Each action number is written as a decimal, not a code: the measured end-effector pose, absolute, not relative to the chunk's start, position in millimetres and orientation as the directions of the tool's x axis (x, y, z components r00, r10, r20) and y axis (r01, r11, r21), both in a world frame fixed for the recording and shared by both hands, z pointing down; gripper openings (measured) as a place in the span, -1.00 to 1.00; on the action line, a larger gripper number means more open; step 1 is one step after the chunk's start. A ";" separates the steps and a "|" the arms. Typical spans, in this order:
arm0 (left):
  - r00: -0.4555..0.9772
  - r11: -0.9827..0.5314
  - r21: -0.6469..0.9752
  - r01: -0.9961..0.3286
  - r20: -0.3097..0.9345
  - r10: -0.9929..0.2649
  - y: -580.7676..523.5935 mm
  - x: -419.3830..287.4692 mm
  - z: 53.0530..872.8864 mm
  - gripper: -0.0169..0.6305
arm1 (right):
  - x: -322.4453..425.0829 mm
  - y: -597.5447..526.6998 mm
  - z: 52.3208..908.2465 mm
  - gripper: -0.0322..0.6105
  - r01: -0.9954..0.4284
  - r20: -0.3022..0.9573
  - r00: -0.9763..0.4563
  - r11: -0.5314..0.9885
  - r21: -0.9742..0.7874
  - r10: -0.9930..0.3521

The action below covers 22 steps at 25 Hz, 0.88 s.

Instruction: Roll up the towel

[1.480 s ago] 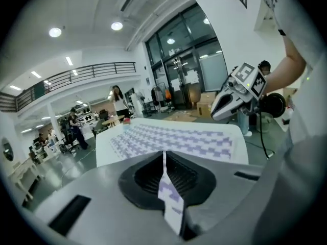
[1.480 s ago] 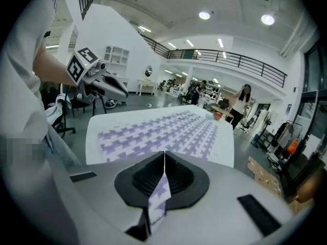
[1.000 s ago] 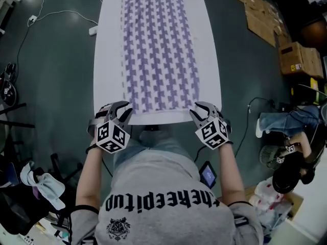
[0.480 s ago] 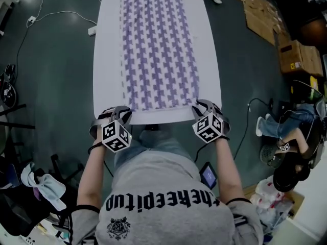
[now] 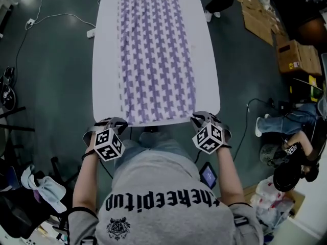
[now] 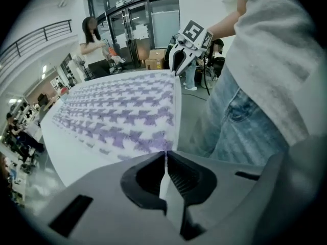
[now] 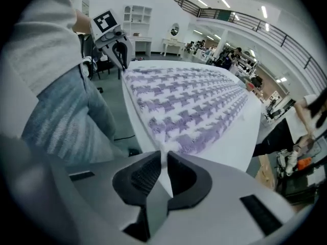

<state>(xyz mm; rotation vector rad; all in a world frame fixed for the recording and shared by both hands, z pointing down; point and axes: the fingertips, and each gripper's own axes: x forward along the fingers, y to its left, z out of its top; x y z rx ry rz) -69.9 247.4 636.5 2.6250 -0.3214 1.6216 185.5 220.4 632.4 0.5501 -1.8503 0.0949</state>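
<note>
Left gripper (image 6: 165,152) has just been closing and pinches the near corner of the towel (image 5: 156,55), jaws down to a sliver with fabric caught at the tips. Right gripper (image 7: 164,154) is the same deal on the other near corner: just closed, with a bit of white fluff squeezed between its ribbed black pads (image 7: 146,176).

The towel stretches flat straight ahead of both tools. It's a long rectangle with a nubby-looking weave and a purple and white houndstooth-ish pattern. It lies on a smooth white table (image 5: 104,60) with rounded corners.

Its far end gets cut off by the top of the head view, and how much cloth sits inside each pinch is hard to make out.

Bare strips of tabletop run ahead on the outer side of each gripper, with only a thin strip at the near edge. Right behind the tools are the person's jeans (image 6: 240,121), so there's little room backward.
</note>
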 end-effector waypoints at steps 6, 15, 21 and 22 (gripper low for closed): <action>0.490 -0.968 0.008 -0.252 0.864 -0.120 240.1 -67.7 630.4 -0.88 | 187.2 213.7 626.4 -0.79 -0.407 0.923 -0.251 0.897 0.174 -0.293; 0.515 -0.932 0.035 -0.362 0.841 -0.168 190.0 -78.7 620.8 -0.88 | 176.7 149.5 611.7 -0.79 -0.328 0.920 -0.212 0.911 0.250 -0.329; 0.420 -0.923 -0.044 -0.382 0.881 -0.216 153.1 -81.6 630.1 -0.88 | 173.7 116.2 625.4 -0.78 -0.281 0.933 -0.151 0.919 0.275 -0.325; 0.404 -0.920 -0.064 -0.386 0.885 -0.231 147.6 -82.1 631.0 -0.88 | 174.3 112.1 627.0 -0.78 -0.283 0.933 -0.142 0.917 0.280 -0.329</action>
